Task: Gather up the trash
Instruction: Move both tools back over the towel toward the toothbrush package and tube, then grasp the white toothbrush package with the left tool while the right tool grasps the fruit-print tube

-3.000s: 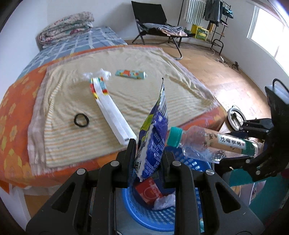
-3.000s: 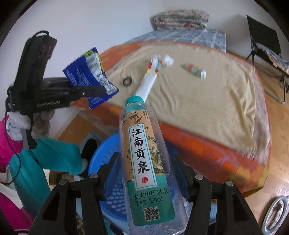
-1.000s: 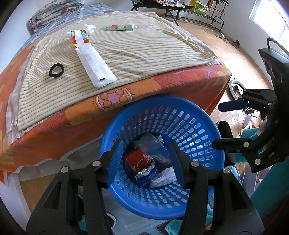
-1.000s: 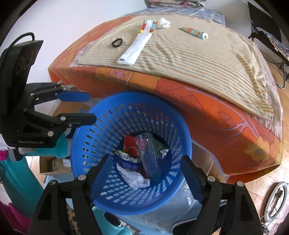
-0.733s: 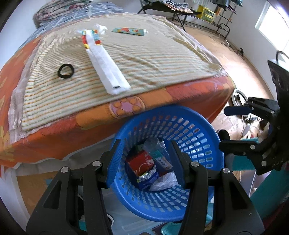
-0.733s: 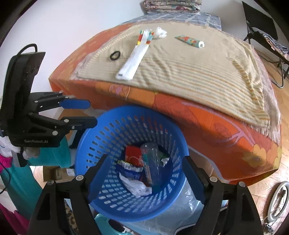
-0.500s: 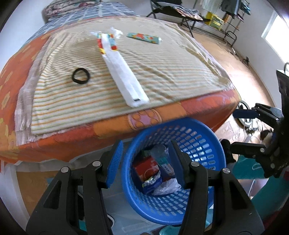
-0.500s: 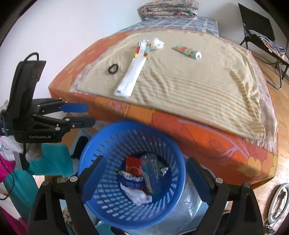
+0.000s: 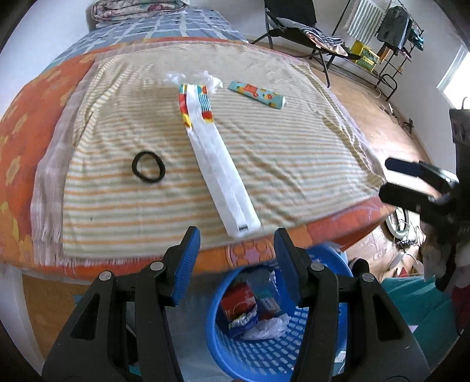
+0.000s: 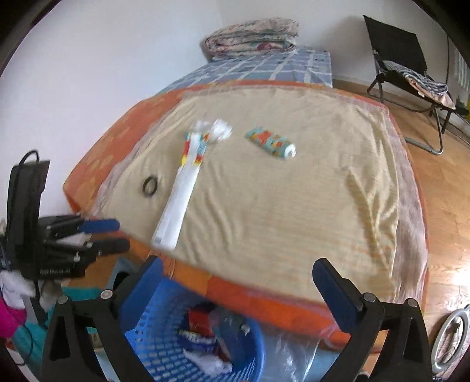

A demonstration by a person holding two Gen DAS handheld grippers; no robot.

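Basket (image 9: 264,355) holding trash, left gripper (image 9: 236,258) and right gripper (image 10: 241,279) jaws apart

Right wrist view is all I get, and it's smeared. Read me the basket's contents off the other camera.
Observer: The blue basket holds a red carton, a blue-and-white wrapper and a crumpled white bag.
Operator: Confirm the left gripper is empty.
Observer: The left gripper is open, nothing between its blue pads.
Operator: Tell me what's past the folding chair.
Observer: A clothes rack hung with garments, a yellow box below it.
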